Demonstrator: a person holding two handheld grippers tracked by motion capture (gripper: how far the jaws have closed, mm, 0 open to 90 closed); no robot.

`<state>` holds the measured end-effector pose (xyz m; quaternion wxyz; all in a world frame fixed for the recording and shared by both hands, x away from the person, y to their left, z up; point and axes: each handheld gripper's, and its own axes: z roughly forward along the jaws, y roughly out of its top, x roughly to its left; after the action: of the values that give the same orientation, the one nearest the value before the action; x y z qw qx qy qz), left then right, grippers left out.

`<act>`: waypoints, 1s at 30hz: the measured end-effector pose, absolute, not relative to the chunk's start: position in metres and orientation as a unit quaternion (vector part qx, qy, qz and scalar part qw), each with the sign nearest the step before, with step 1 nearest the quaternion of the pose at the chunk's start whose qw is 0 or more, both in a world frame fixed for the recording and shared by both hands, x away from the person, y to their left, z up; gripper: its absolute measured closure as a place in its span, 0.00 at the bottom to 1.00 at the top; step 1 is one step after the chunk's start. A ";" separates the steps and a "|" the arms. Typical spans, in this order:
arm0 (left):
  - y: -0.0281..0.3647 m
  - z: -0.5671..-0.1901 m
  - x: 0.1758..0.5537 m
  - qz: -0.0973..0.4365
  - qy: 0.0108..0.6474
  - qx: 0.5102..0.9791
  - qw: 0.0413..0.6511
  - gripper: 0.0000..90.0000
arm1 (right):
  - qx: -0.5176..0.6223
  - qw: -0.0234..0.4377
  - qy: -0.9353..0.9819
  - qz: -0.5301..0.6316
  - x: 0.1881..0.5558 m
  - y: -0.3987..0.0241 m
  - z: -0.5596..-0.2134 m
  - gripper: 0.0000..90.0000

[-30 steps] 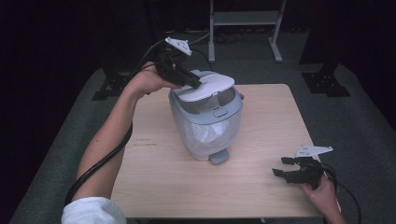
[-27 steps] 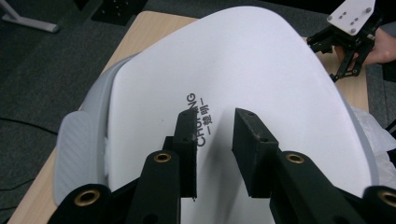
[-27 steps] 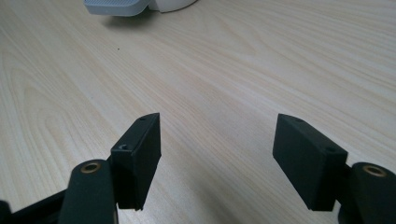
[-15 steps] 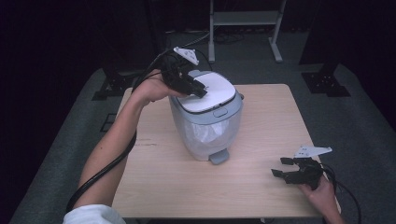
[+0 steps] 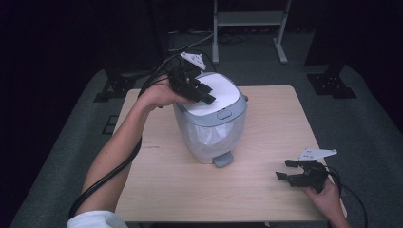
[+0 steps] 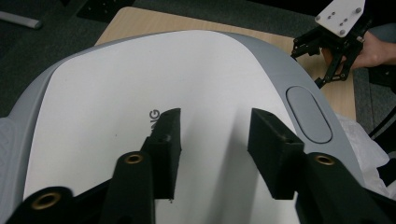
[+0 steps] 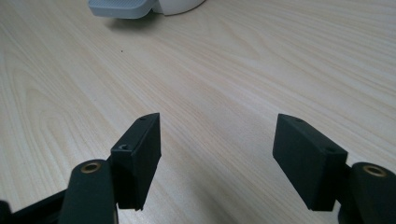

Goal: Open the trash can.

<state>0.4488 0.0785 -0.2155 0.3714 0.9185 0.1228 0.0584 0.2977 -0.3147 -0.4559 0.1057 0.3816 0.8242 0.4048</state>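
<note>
A small pedal bin (image 5: 211, 133) with a translucent body and a white liner stands in the middle of the wooden table (image 5: 266, 118). Its white lid (image 5: 223, 92) lies flat and closed. My left gripper (image 5: 206, 96) hovers low over the back left of the lid (image 6: 116, 93). Its jaws have just been opening, and they stand apart with nothing between them (image 6: 215, 126). A grey oval button (image 6: 308, 113) sits at the lid's front edge. My right gripper (image 5: 283, 169) rests near the table's front right corner, open (image 7: 217, 135) over bare wood and pointing toward the bin's pedal (image 7: 122, 7).
The bin's grey pedal (image 5: 222, 160) sticks out toward the front of the table. A metal rack (image 5: 247, 19) and black stand feet (image 5: 330, 83) are on the grey floor behind the table. The left gripper's cable (image 5: 109, 173) trails along the forearm.
The lid, which looked slightly raised a second ago, now lies flat. My left gripper has moved forward and a little down over it, and its jaws have spread. The right gripper has not moved.
</note>
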 end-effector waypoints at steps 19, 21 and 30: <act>0.078 -0.213 0.440 0.104 0.116 0.922 0.354 0.51 | 0.379 0.105 0.827 0.402 0.300 -0.311 -0.455 0.35; 0.086 -0.207 0.437 0.106 0.121 0.915 0.370 0.49 | 0.378 0.107 0.826 0.404 0.300 -0.311 -0.454 0.35; 0.117 -0.192 0.425 0.124 0.144 0.903 0.385 0.43 | 0.381 0.109 0.825 0.402 0.301 -0.311 -0.452 0.35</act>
<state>0.4250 0.1174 -0.1923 0.3848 0.9032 0.1443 0.1238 0.3013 -0.3109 -0.4521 0.1094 0.3808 0.8253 0.4023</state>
